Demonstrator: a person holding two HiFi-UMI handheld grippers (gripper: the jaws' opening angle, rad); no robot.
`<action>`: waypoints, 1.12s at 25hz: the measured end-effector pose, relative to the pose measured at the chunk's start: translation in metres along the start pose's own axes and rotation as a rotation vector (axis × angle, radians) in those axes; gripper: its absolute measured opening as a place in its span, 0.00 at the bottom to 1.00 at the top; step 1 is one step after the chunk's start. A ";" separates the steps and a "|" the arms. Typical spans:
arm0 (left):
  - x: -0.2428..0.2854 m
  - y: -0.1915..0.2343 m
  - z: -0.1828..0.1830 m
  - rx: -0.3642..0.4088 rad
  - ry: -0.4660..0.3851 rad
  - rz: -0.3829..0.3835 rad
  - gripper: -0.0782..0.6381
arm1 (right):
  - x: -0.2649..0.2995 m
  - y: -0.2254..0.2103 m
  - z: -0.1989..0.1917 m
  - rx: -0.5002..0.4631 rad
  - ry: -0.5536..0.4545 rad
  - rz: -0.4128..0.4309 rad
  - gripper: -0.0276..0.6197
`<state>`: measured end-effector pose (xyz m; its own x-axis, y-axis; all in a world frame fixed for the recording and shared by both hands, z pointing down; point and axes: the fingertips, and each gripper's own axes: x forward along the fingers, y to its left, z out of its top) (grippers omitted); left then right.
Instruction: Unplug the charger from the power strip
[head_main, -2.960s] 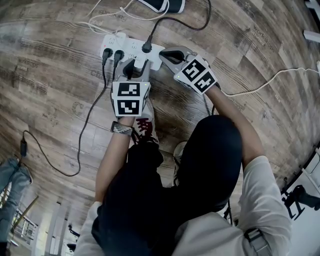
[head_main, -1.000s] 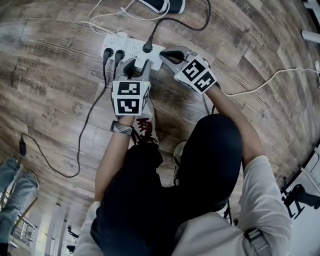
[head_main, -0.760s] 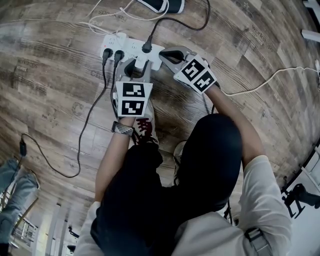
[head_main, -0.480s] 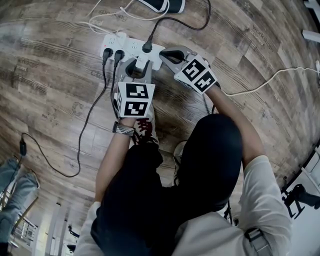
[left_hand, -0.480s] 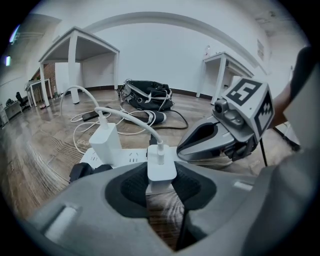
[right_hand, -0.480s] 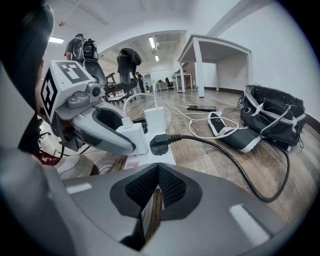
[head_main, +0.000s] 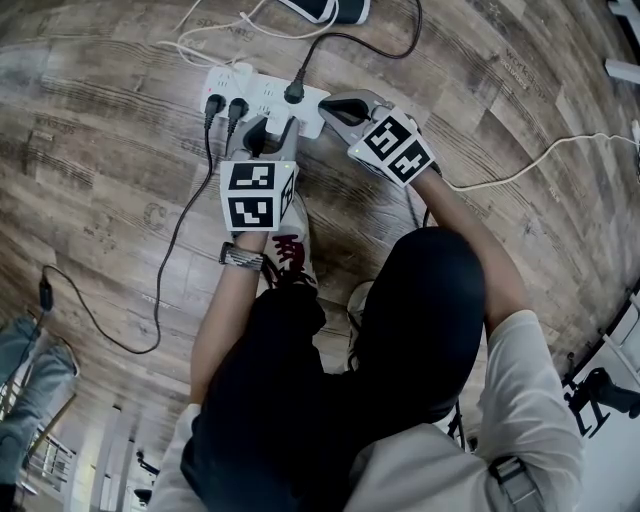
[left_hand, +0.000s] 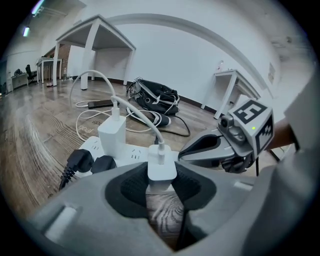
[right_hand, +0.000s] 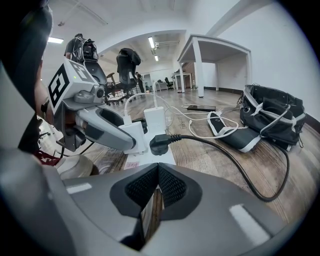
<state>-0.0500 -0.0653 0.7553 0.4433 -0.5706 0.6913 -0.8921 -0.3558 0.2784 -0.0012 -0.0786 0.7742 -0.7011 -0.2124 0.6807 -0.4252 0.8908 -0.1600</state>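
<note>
A white power strip (head_main: 252, 92) lies on the wooden floor. My left gripper (head_main: 268, 132) is shut on a small white charger (left_hand: 161, 169) with a white cable rising from it; both pads press its sides at the strip's near edge. I cannot tell whether its pins are still in the socket. My right gripper (head_main: 327, 108) is shut with nothing in it, its tips resting at the strip's (right_hand: 161, 152) right end. In the right gripper view the charger (right_hand: 133, 138) shows in the left gripper's fingers.
Two black plugs (head_main: 222, 105) and a taller white adapter (left_hand: 112, 134) sit in the strip's left part, and a black plug (right_hand: 159, 144) with a thick cable is near my right gripper. A black bag (left_hand: 152, 95) lies beyond. A shoe (head_main: 290, 250) is below my left gripper.
The left gripper's marker cube rocked slightly to the right and came back left, with the charger still gripped. The right gripper and the power strip have not moved.
</note>
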 end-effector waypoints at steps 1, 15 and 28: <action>-0.001 0.000 0.000 -0.003 -0.002 -0.004 0.30 | 0.000 0.000 0.000 -0.001 0.001 0.000 0.05; -0.014 -0.007 0.017 -0.066 -0.088 -0.105 0.30 | 0.000 0.000 0.001 -0.009 0.007 -0.006 0.05; -0.001 0.004 0.007 -0.127 -0.044 -0.116 0.31 | -0.001 0.000 0.002 0.001 0.001 -0.001 0.05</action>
<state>-0.0529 -0.0713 0.7512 0.5452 -0.5641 0.6201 -0.8371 -0.3266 0.4388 -0.0017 -0.0793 0.7727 -0.6997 -0.2128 0.6820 -0.4265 0.8903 -0.1597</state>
